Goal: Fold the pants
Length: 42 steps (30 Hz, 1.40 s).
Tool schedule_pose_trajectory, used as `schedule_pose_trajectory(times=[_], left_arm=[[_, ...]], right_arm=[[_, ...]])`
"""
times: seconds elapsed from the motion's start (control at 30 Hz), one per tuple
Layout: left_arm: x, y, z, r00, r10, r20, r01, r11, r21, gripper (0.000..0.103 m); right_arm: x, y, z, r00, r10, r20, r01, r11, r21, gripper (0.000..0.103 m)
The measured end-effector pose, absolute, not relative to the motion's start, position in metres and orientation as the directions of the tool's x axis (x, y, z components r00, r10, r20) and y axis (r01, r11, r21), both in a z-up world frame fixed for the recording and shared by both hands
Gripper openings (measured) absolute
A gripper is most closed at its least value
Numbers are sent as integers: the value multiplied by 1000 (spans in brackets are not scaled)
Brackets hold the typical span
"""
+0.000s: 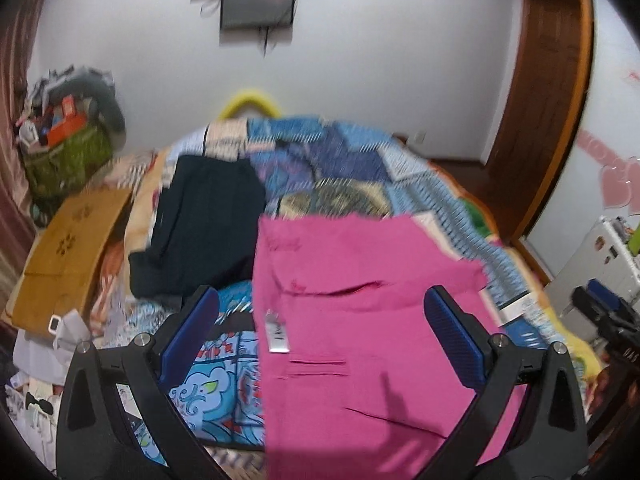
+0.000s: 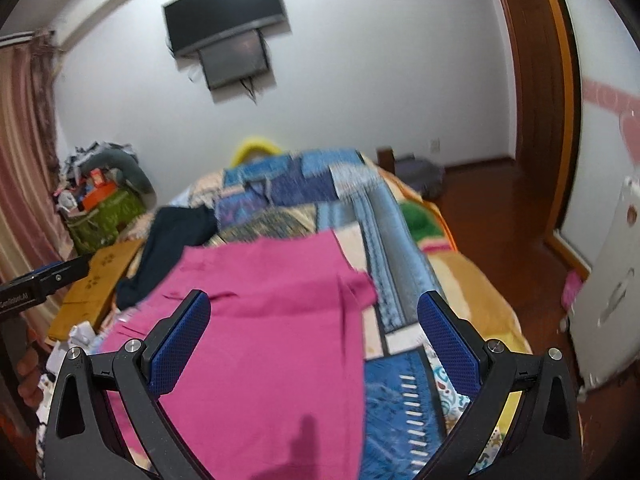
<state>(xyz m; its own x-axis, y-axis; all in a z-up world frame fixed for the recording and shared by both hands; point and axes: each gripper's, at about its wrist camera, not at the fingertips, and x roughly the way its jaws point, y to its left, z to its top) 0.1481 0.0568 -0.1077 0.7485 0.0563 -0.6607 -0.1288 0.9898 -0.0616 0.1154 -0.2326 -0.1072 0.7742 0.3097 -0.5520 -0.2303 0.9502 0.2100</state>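
The pink pants (image 1: pixel 360 320) lay spread flat on the patchwork bedspread (image 1: pixel 360 160), directly beneath and ahead of both tongs. In the left wrist view their left edge ran straight down just inside the left finger, past a small white label (image 1: pixel 276 332), while their right side stepped out in a corner beyond the right finger. Their far edge lay straight across, ahead of the fingertips. In the right wrist view the pants (image 2: pixel 272 320) filled the space from the left finger to about midway, their right edge falling between the two fingers.

The left gripper (image 1: pixel 320 332) hung above the cloth with its blue pads wide apart, holding nothing. The right gripper (image 2: pixel 316 336) was likewise spread wide and empty; its tip showed at the far right of the left view, well apart from the other.

Ahead and to the left of the left tongs, a dark garment (image 1: pixel 204 224) lay touching the pants' left edge. Bare bedspread stretched ahead of the pants to the bed's far end, and to the right of them up to the bed's side. A wooden board (image 1: pixel 68 248) sat off the bed's left side
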Motion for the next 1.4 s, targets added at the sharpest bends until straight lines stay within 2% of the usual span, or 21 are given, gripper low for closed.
schedule_pose_trajectory(times=[0.23,0.4,0.47,0.53,0.7,0.87,0.97,1.03,1.07,1.1,1.13,1.17,1.2,1.4], left_arm=[[199,84,-154,625,98,-774,-150,989,4,103],[225,101,-178,549,74,-832,-145,989,-8,103],[232,100,-184,525,59,-849,-119,993,-4,96],[241,100,-190,492,48,-869,-101,995,-3,77],[257,101,-203,422,-20,-907,-64,997,-52,61],[266,102,-219,350,-107,-931,-39,991,-128,53],[269,103,-222,328,-153,-932,-40,984,-176,44],[269,100,-221,329,-163,-930,-9,984,-176,22],[269,98,-220,333,-156,-930,4,986,-164,13],[269,96,-221,327,-157,-932,14,987,-161,8],[268,95,-221,330,-153,-932,20,988,-156,8],[268,95,-221,333,-148,-931,26,989,-147,7],[268,95,-221,336,-140,-932,29,990,-138,6],[263,100,-219,366,-89,-926,3,996,-94,5]], right_arm=[[146,-237,-127,697,315,-644,-261,948,182,97],[174,-227,-142,636,344,-691,-324,932,165,85],[184,-223,-148,607,358,-709,-348,922,168,79],[195,-219,-155,567,374,-734,-370,912,179,73],[222,-213,-171,502,389,-772,-396,897,195,58],[239,-210,-185,442,402,-802,-410,886,218,51],[242,-208,-194,408,407,-817,-422,878,226,44],[246,-209,-199,385,422,-821,-419,873,252,38],[249,-209,-199,379,427,-821,-416,871,261,31],[249,-210,-201,372,429,-823,-410,872,269,24],[250,-210,-202,369,425,-826,-409,873,267,20],[250,-210,-203,370,421,-828,-410,874,261,10],[251,-210,-203,370,417,-830,-410,875,257,8],[250,-209,-205,378,409,-830,-424,874,238,5]])
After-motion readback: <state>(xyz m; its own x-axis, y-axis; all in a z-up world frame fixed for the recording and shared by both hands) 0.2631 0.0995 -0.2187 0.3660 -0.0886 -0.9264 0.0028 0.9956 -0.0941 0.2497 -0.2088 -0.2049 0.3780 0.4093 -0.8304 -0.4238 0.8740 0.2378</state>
